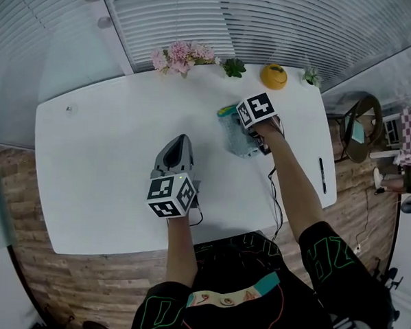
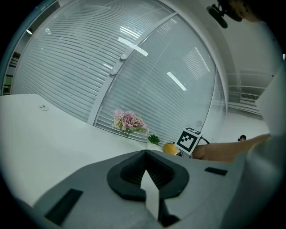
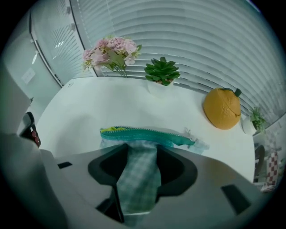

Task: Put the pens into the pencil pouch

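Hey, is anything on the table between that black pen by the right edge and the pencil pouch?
Nothing visible lies between the pen and the pouch; only the right forearm, behind the right gripper over the pouch, crosses above that stretch.

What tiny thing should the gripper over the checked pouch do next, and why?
Probably close the right gripper on the pouch: its jaws stand open with the checked fabric between them, and a black pen lies out on the table, so the pouch likely needs holding first.
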A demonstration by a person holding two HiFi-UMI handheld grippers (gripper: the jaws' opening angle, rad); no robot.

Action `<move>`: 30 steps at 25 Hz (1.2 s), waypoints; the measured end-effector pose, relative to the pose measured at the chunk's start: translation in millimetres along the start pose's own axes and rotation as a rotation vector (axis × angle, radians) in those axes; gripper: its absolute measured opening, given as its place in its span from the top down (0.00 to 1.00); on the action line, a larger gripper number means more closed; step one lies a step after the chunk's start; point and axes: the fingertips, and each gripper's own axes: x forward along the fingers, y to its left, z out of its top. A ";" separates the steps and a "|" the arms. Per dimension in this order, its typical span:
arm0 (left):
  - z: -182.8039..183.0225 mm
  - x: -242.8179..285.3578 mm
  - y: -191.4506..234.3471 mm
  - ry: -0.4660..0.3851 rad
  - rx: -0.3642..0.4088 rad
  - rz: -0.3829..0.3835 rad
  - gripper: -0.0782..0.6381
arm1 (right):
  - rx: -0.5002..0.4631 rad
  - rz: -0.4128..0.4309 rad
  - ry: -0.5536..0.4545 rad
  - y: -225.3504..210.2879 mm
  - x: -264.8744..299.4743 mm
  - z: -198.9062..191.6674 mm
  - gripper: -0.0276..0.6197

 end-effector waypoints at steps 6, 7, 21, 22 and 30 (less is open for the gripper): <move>-5.3 3.2 -8.5 0.014 0.010 -0.012 0.90 | -0.155 0.024 0.028 11.9 -4.0 -14.7 0.87; -5.7 3.0 -10.3 0.014 0.012 -0.015 0.90 | -0.174 0.026 0.032 13.5 -4.7 -17.5 0.89; -8.6 -12.2 -26.8 0.003 0.024 -0.051 0.90 | -0.125 0.092 -0.448 34.2 -95.3 -9.4 0.92; -8.6 -13.3 -30.8 0.001 0.029 -0.062 0.90 | -0.115 0.102 -0.493 36.1 -106.4 -11.1 0.92; 3.9 -31.7 -75.5 -0.069 0.073 -0.224 0.90 | -0.082 0.232 -0.801 57.7 -194.5 -33.2 0.92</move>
